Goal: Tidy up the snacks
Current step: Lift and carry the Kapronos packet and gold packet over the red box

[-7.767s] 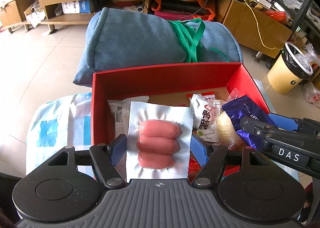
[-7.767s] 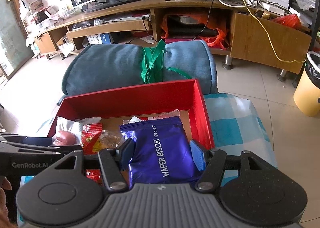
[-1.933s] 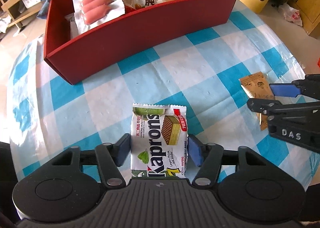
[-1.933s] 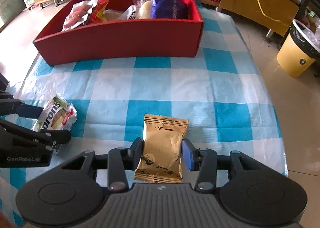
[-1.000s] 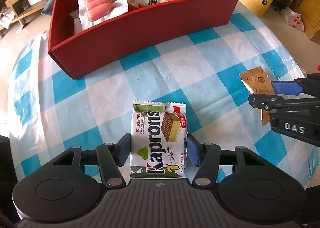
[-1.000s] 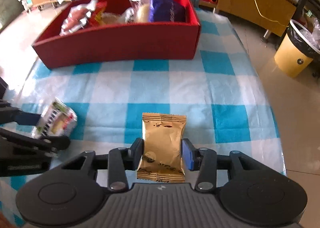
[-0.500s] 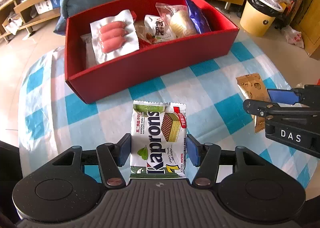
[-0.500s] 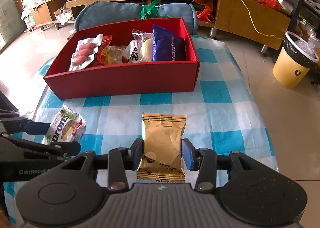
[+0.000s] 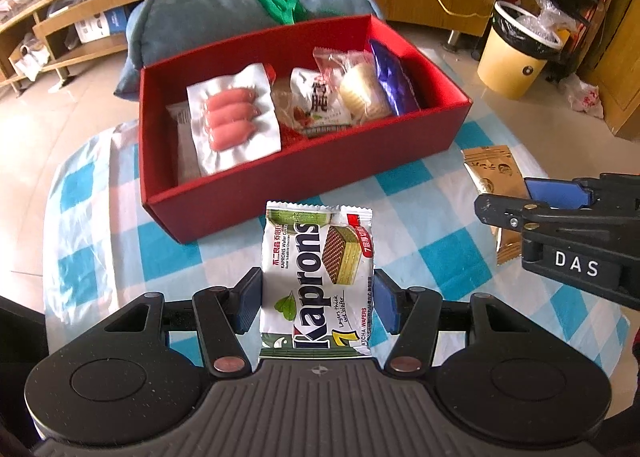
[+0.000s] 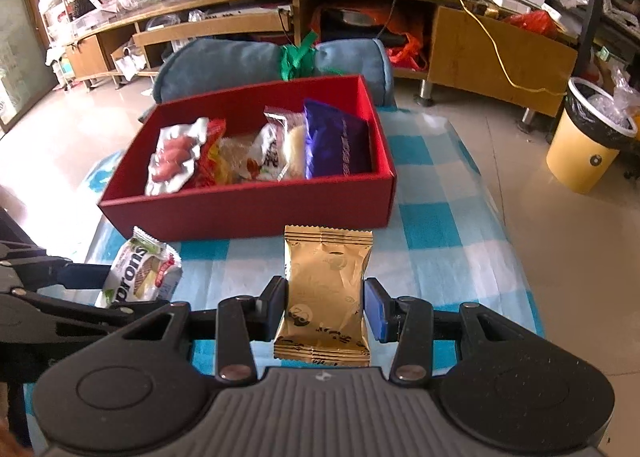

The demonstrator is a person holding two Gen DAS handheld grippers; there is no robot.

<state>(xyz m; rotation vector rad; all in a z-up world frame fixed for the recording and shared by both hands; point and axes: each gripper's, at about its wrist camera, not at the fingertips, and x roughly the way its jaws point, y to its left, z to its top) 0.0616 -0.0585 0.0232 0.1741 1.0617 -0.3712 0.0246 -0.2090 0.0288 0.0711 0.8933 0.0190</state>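
Note:
My left gripper (image 9: 318,303) is shut on a white-and-green Kaprons wafer packet (image 9: 318,269), held above the checked tablecloth. My right gripper (image 10: 325,307) is shut on a gold snack packet (image 10: 326,289), also lifted off the cloth. Each gripper shows in the other's view: the right gripper (image 9: 516,203) with the gold packet (image 9: 494,173) at the right, the left gripper (image 10: 86,289) with the Kaprons packet (image 10: 140,273) at the lower left. Ahead stands the red box (image 9: 304,181) (image 10: 248,213), holding a sausage pack (image 9: 232,117), a purple wafer bag (image 10: 336,145) and other snacks.
A blue-and-white checked cloth (image 9: 432,229) covers the small table. Behind the box lies a blue rolled cushion (image 10: 256,61) with a green strap. A yellow waste bin (image 10: 588,149) stands on the floor at the right, and wooden shelving (image 10: 280,17) runs along the back.
Both grippers have risen off the cloth with their packets and tilted up, so the red box and the room behind it now show more fully. Neither grip has changed.

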